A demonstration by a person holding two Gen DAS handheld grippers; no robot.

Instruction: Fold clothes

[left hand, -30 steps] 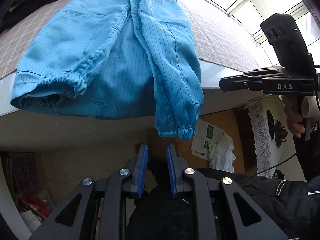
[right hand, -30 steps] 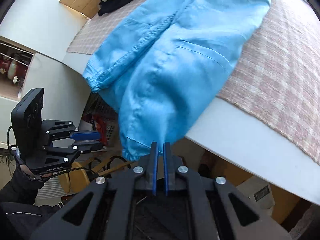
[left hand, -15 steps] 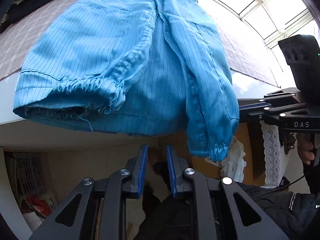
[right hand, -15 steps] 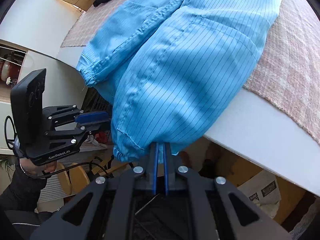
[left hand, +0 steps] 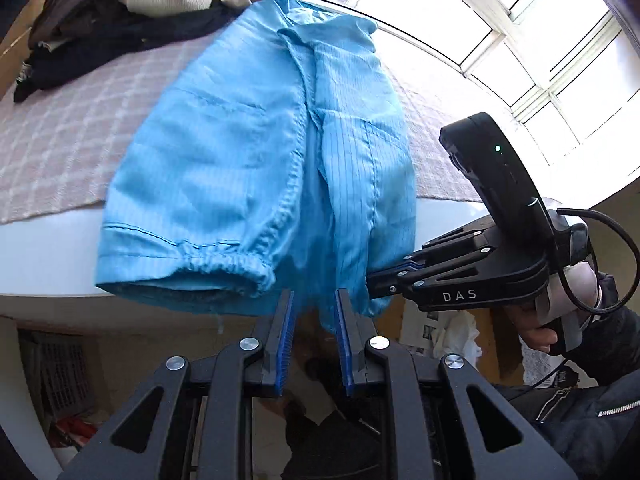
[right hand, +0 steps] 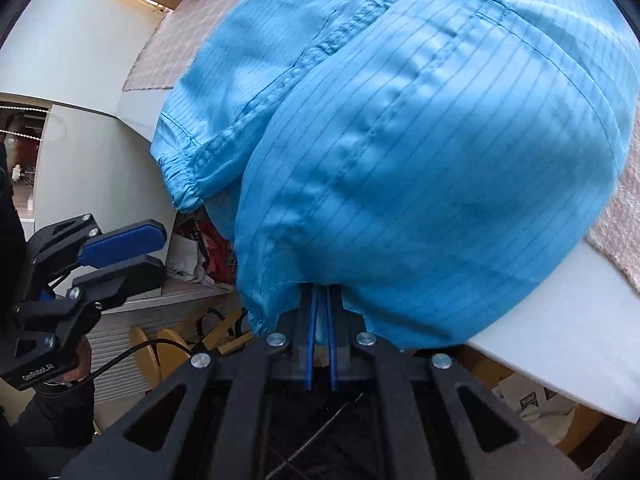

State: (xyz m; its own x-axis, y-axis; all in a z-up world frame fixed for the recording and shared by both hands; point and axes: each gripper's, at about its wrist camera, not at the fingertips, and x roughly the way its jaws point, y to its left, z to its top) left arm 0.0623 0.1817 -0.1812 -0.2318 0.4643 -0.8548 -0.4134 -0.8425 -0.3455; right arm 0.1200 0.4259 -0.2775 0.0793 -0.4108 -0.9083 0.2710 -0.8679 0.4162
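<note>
**Blue garment draped over the table edge, right gripper pinching its hanging leg**

A white table [left hand: 48,248] carries a pinkish checked cloth [left hand: 60,148]. A heap of dark and pale clothes [left hand: 120,12] lies at its far end. Bright window panes [left hand: 500,20] curve behind the table. A blue striped garment [left hand: 248,160] lies on the cloth, and its 2 elastic-cuffed ends hang over the near edge.

The left wrist view shows the whole garment from collar end to cuffs. The left gripper [left hand: 314,312] sits just below the hanging fabric with its 2 blue pads standing a little apart. A fold of blue cloth hangs down at the gap between them, but whether the pads touch it cannot be told. To the right, the right gripper [left hand: 374,282] reaches in sideways, its tips buried in the edge of the right hanging leg. A hand [left hand: 536,332] holds its handle below a dark sleeve [left hand: 600,360]. Papers and a white cloth lie on the floor [left hand: 440,332] beyond.

The right wrist view fills with the blue fabric at close range. There the right gripper's jaws are pressed nearly together, and the hem of the garment sits between them and drapes over the tips. To the left, the left gripper appears from the side, its jaws parted with nothing seen between them. Behind it stand a white wall [right hand: 80,60], a slatted radiator [right hand: 120,344] and wooden chairs [right hand: 148,352].
</note>
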